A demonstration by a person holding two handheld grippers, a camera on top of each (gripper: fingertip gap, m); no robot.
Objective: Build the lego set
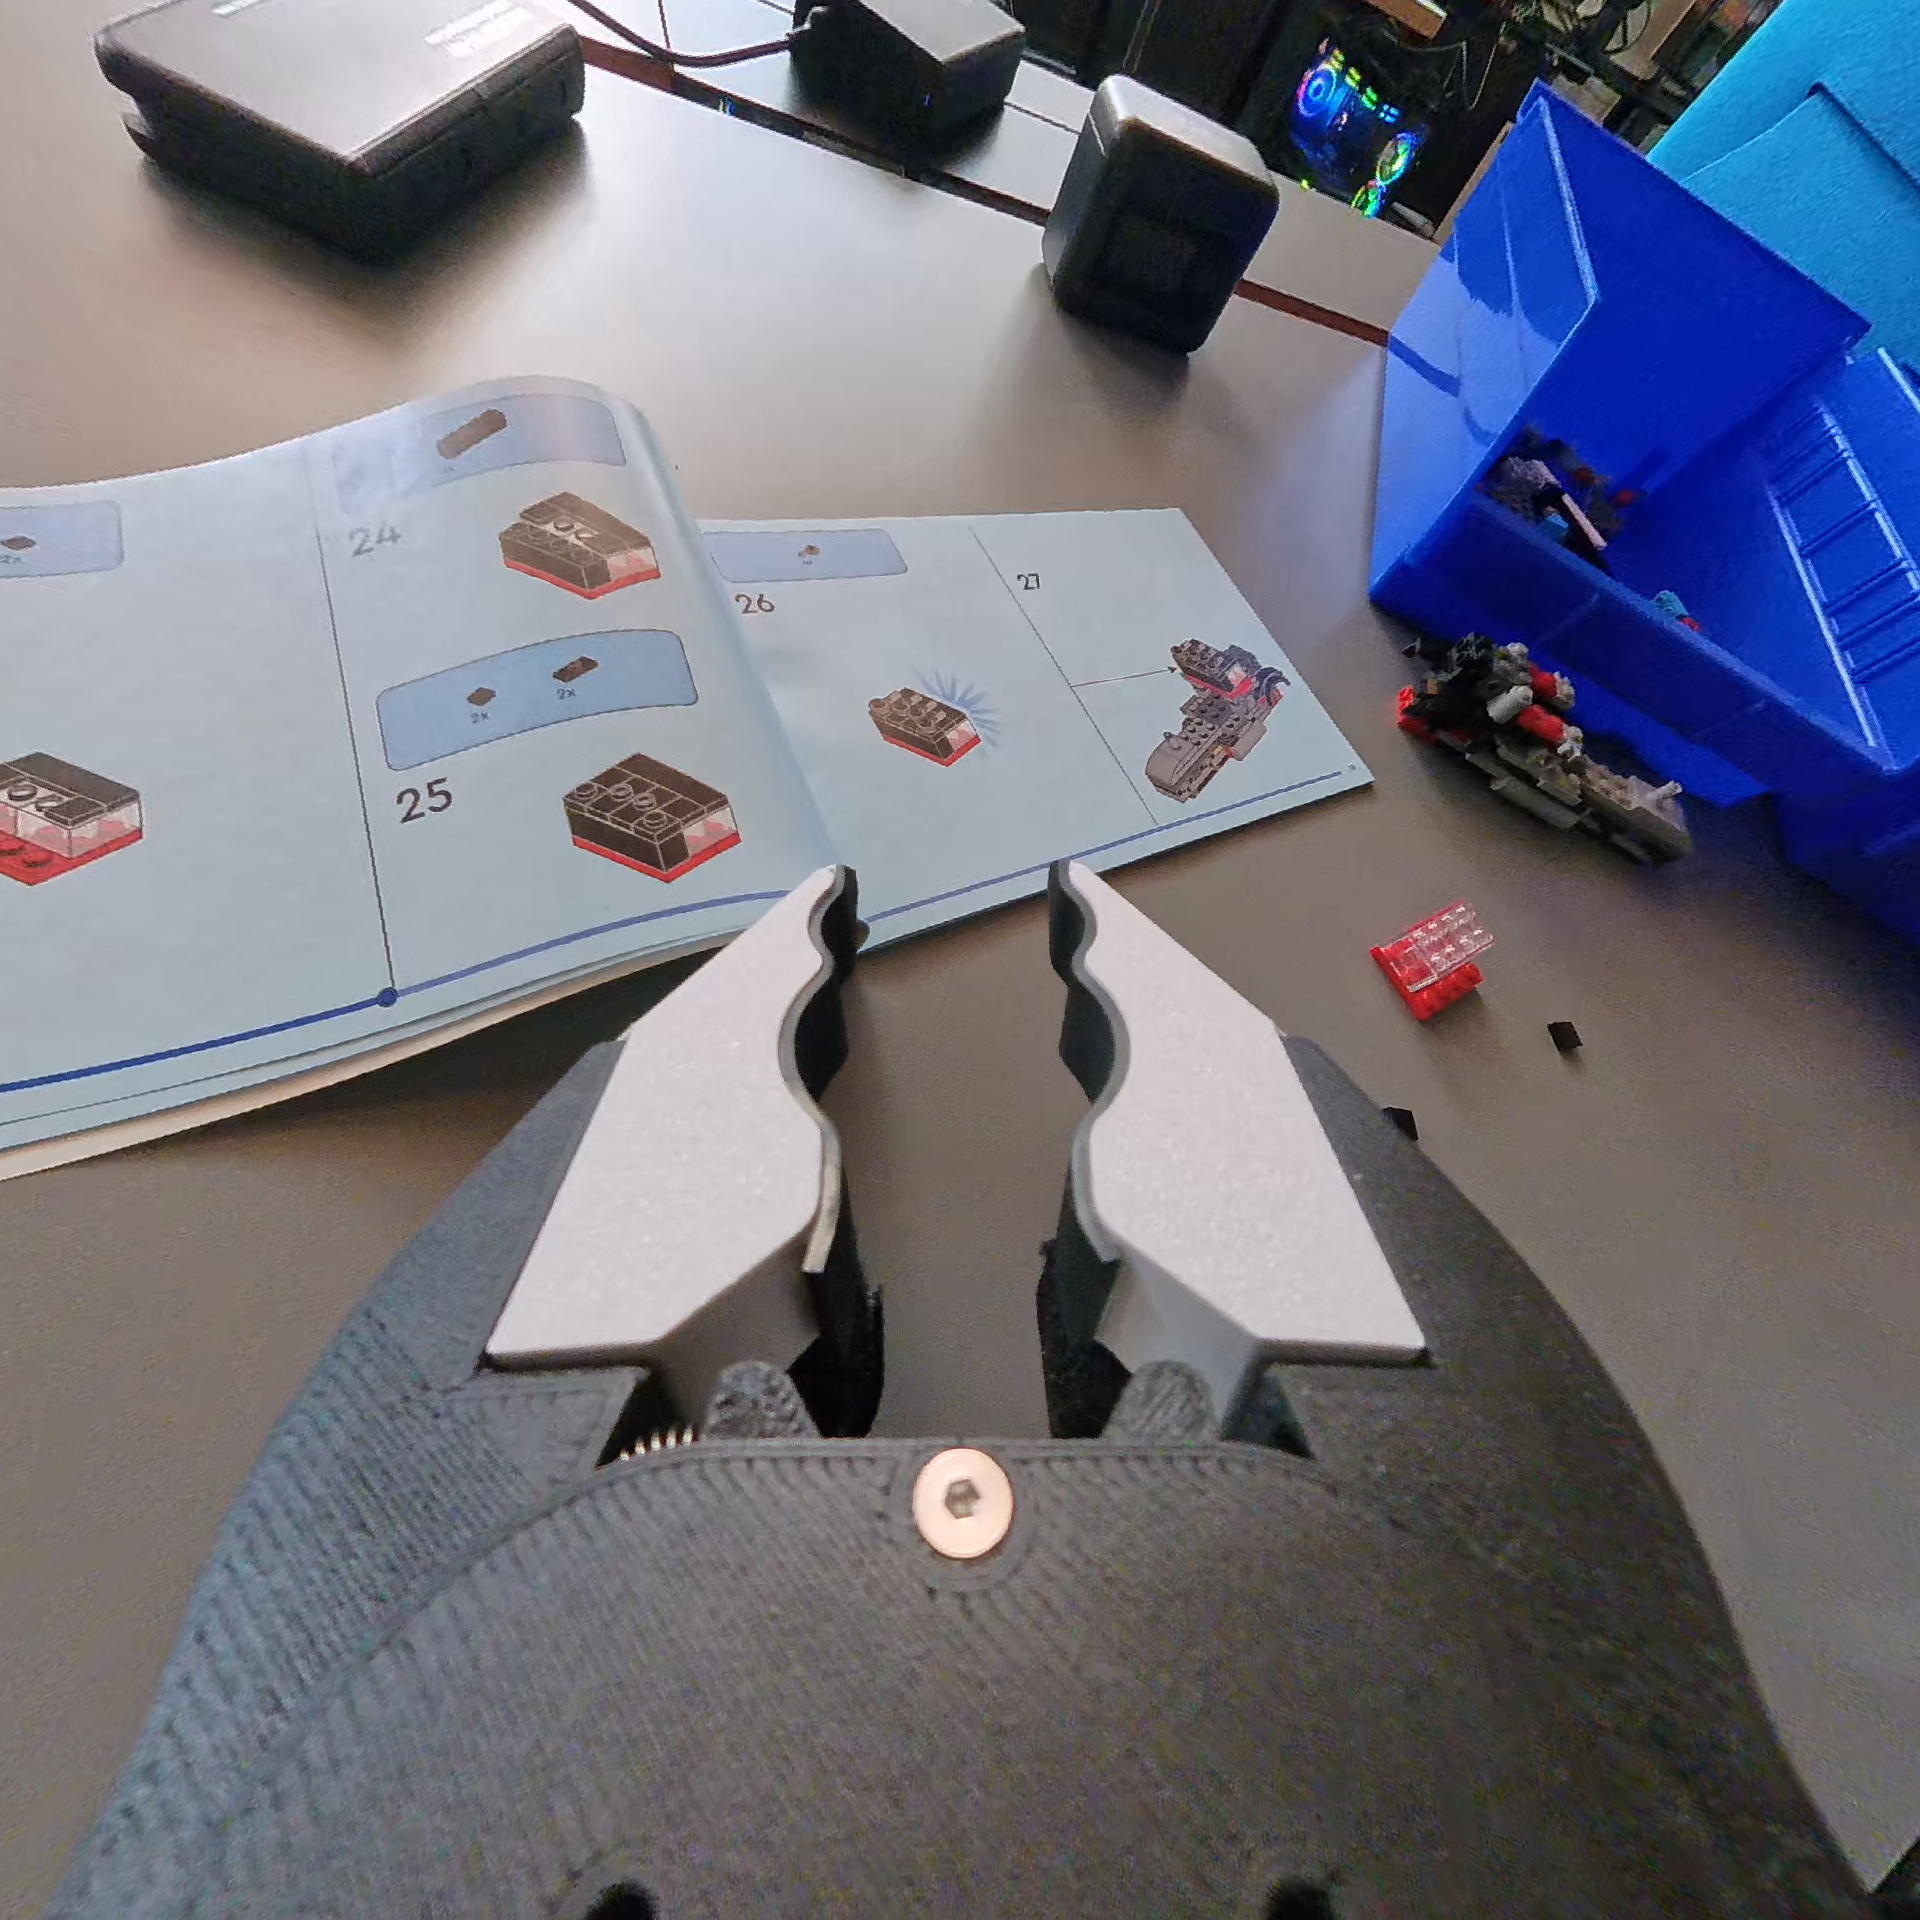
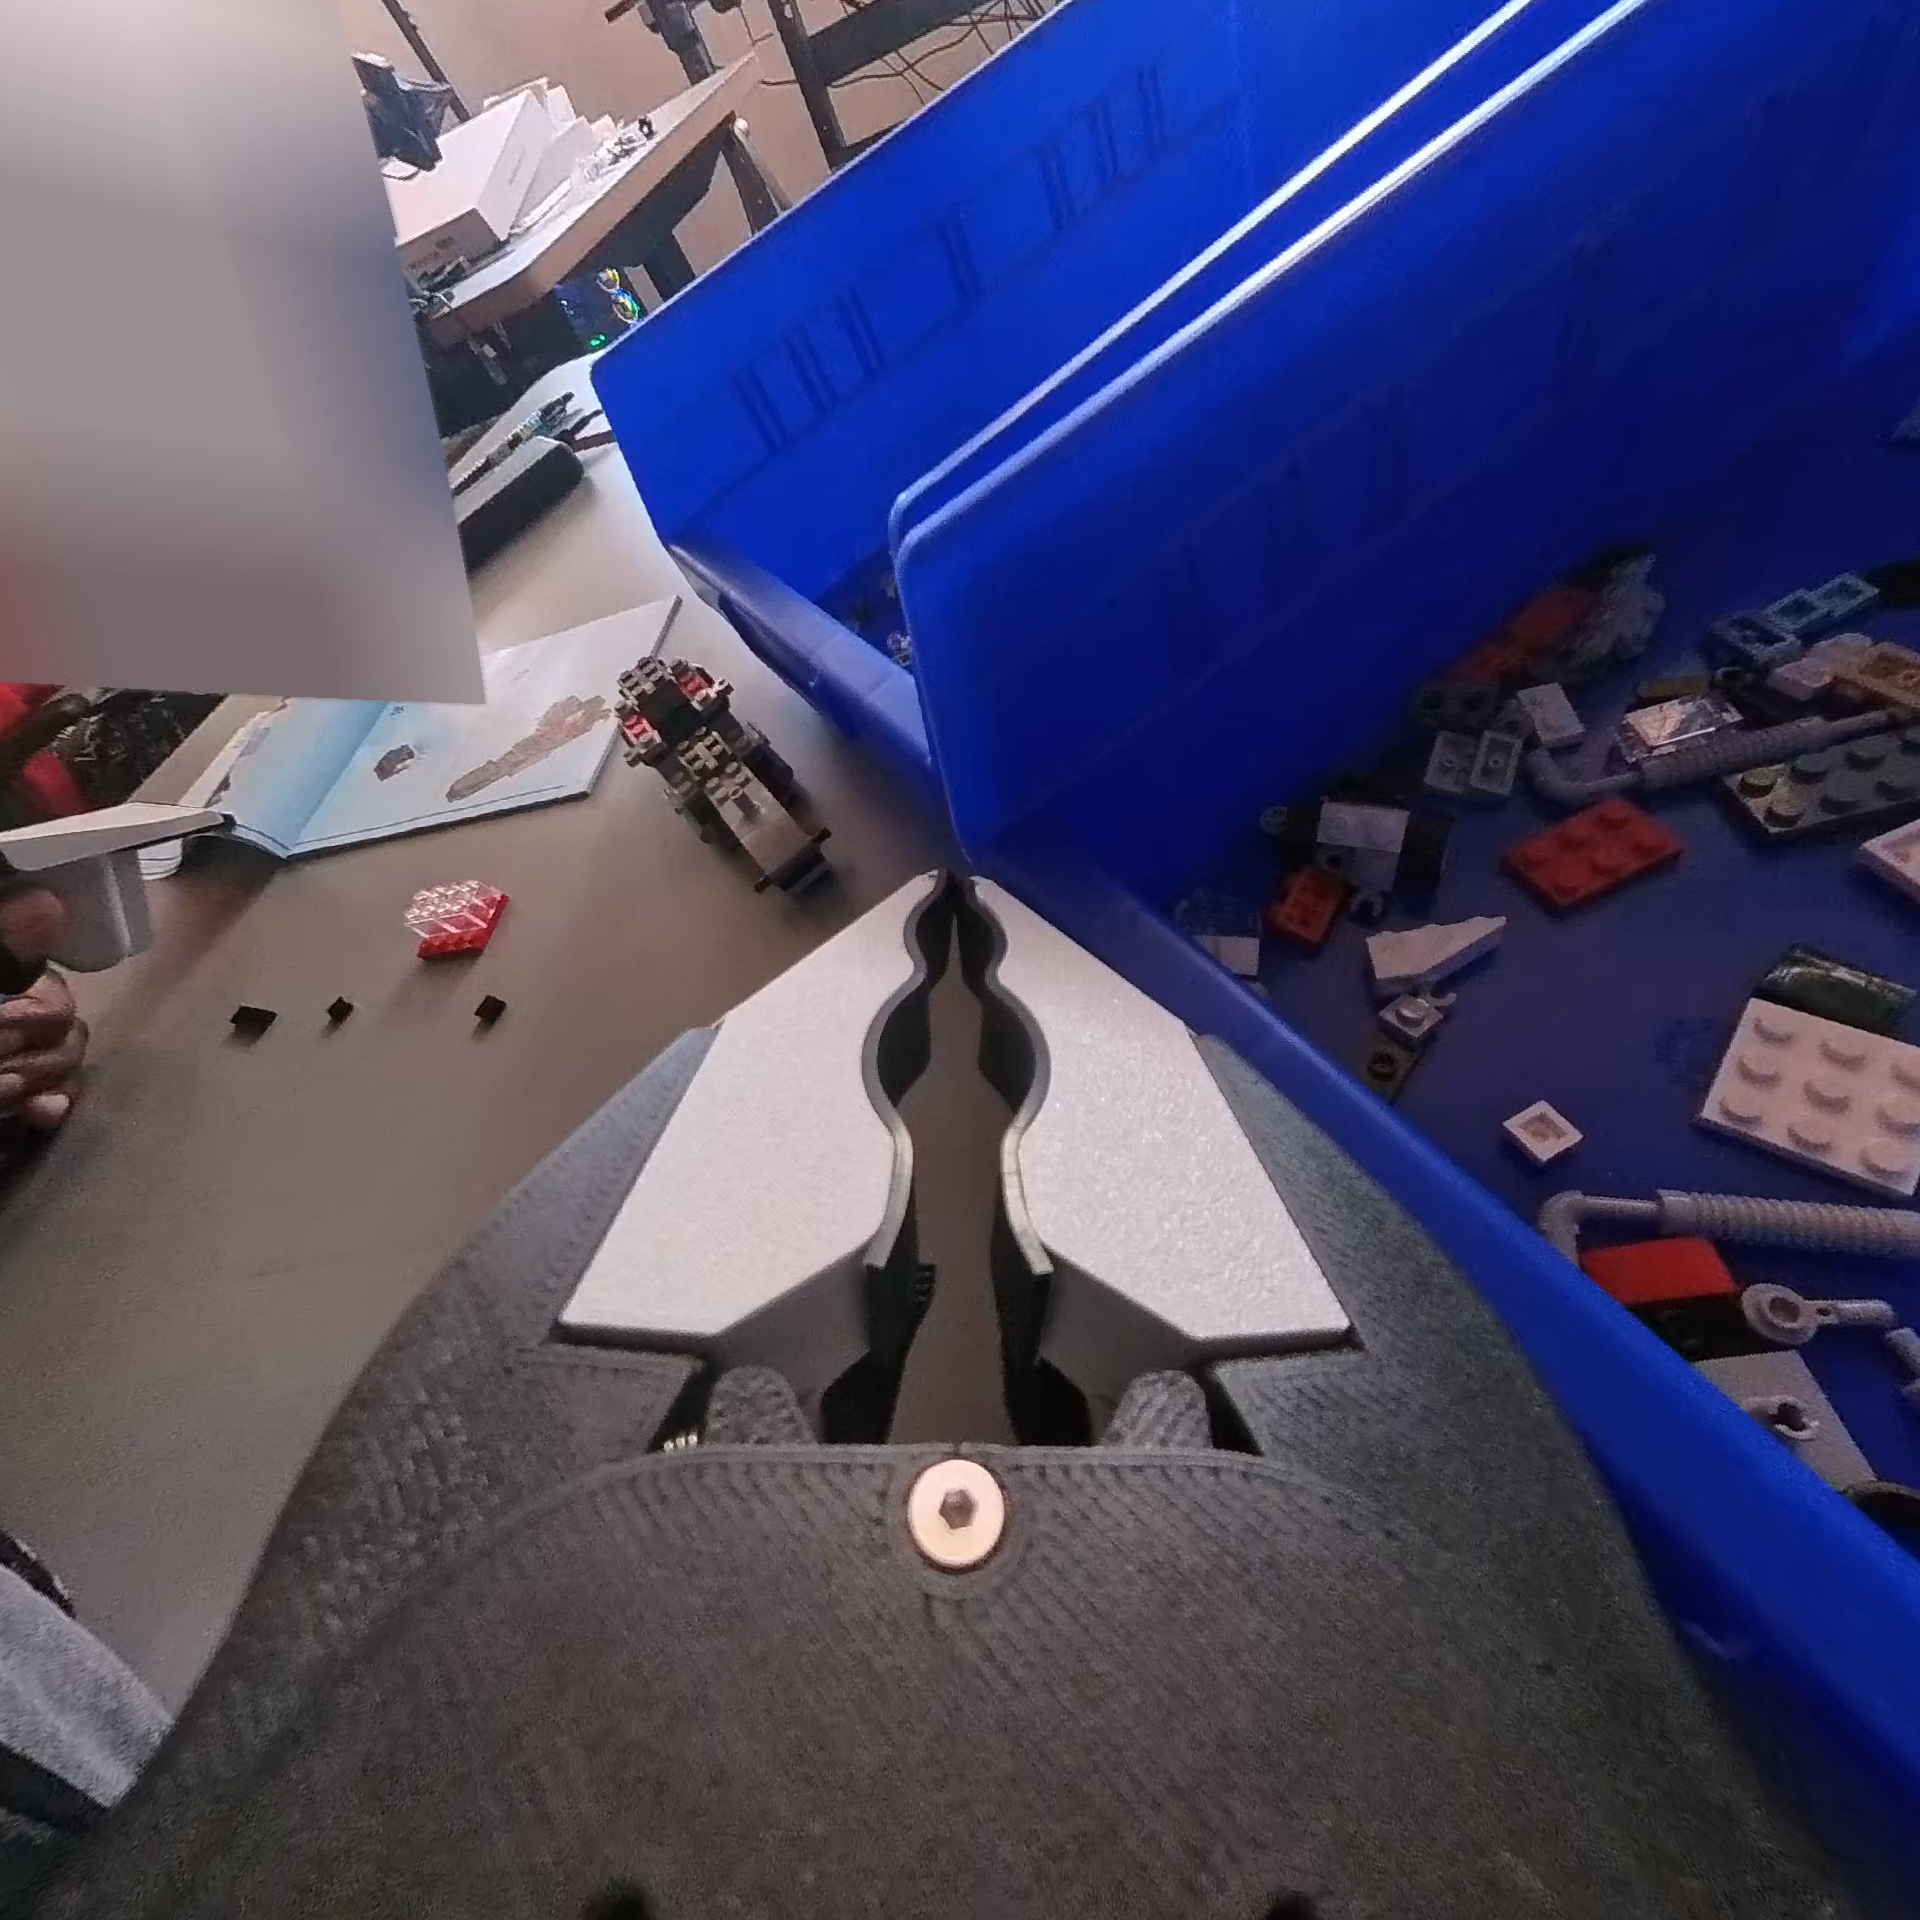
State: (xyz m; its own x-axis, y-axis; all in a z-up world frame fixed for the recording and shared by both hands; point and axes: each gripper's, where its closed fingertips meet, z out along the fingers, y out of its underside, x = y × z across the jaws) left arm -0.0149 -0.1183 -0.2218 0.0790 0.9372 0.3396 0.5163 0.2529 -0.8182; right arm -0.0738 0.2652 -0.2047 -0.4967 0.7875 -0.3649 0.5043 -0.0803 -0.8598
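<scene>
My left gripper (image 1: 951, 904) is open and empty, low over the table at the near edge of the open instruction booklet (image 1: 623, 707). A small red-and-clear brick assembly (image 1: 1434, 956) lies to its right. Beyond that is a partly built grey, black and red model (image 1: 1538, 738). My right gripper (image 2: 954, 894) is shut with nothing visible between its tips, beside the corner of a blue bin (image 2: 1351, 520) of loose pieces. In the right wrist view the model (image 2: 717, 769), the red-and-clear assembly (image 2: 462, 914) and three tiny black pieces (image 2: 338, 1008) lie on the table.
A second blue bin (image 2: 883, 343) stands behind the first. Black boxes (image 1: 343, 94) and a black cube (image 1: 1158, 208) sit at the table's far side. A person's hand (image 2: 31, 1049) and the other gripper (image 2: 94, 862) show at the left of the right wrist view. About 40 cm separates my left fingertips from my right. From my left tips it is roughly 30 cm to the black cube (image 1: 1158, 208); from my right, 35 cm.
</scene>
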